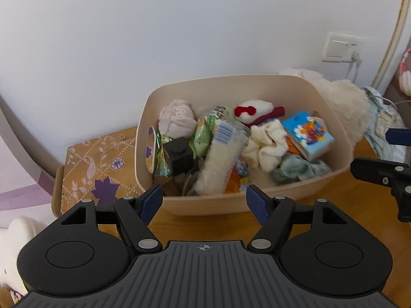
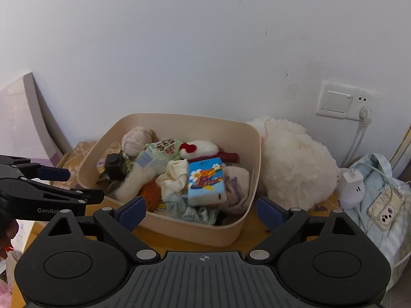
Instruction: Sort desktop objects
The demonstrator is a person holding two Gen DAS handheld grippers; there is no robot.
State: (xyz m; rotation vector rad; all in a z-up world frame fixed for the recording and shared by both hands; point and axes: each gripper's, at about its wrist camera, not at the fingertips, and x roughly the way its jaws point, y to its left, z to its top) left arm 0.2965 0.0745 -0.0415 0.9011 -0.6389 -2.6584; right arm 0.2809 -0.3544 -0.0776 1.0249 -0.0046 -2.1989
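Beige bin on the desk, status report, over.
Both hand-held grippers, left and right, open, empty. Beige bin full: blue tissue pack on top. White plush toy against bin's right side.

Ahead of our tongs, the wooden bench (image 2: 253,236) carries a beige bin (image 2: 221,233) against the wall. A white plush toy (image 2: 295,169) sits just right of it, and a floral box (image 1: 95,169) just left. Farther right lies pale blue cloth (image 2: 377,179).

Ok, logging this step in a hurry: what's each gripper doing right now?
Left gripper: open, holding nothing, near the beige bin.
Right gripper: open, holding nothing.
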